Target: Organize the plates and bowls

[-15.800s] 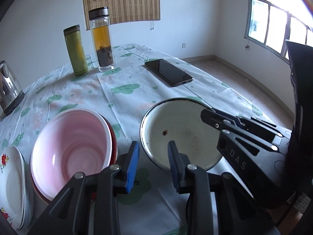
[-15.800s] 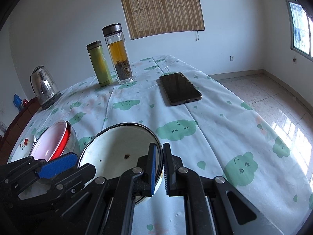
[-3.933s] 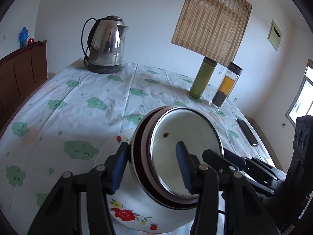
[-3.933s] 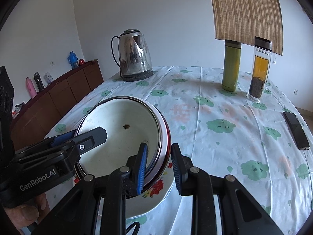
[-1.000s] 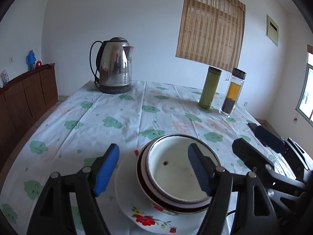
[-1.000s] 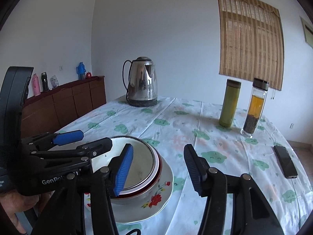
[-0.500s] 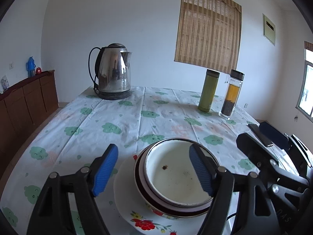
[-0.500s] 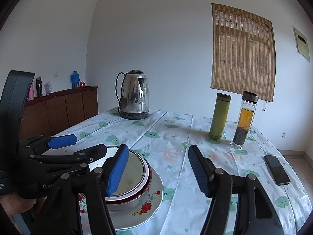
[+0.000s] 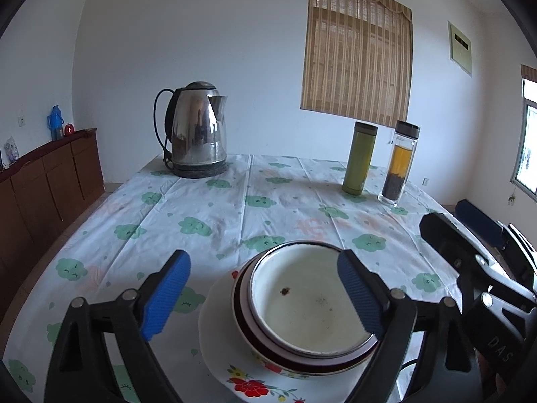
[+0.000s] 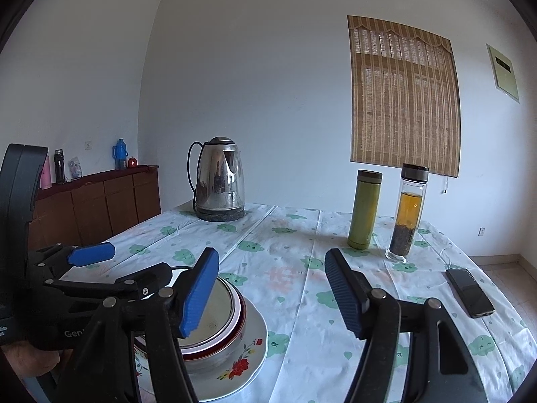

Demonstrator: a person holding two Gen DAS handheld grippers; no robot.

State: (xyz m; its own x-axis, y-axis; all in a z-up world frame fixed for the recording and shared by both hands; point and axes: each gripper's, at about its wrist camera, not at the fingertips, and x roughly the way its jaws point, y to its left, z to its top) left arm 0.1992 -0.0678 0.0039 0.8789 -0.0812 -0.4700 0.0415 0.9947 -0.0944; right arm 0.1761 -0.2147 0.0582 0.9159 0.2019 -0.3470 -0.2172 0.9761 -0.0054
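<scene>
The left tongs [image 9: 263,294] are spread wide and hold nothing; their blue pads [image 9: 166,294] stand on either side of the bowl stack without touching it. The right tongs [image 10: 272,294] are likewise spread and empty, raised above the worktop [image 10: 285,252], which is covered with a cloud-print cloth.

The left wrist view looks down into the stack. A white enamel bowl [image 9: 308,299] with a dark rim and a few brown specks on its bottom sits nested in a bowl with a dark red rim [image 9: 240,305], and both rest on a white plate with red flowers [image 9: 218,332] at the near edge of the worktop. From the right wrist view the same stack is seen low and from the side, largely hidden behind the left pad of the right tongs, so the inside of the top bowl barely shows; the plate's flowered rim is clear there.

Only the right wrist view shows the black phone [image 10: 469,292] lying flat near the right edge. Both views show the steel electric kettle [image 9: 196,132] at the far side, and the green flask [image 9: 359,163] just beside the glass tea bottle [image 9: 401,164], both upright. A brown sideboard [image 10: 97,201] lines the left wall.
</scene>
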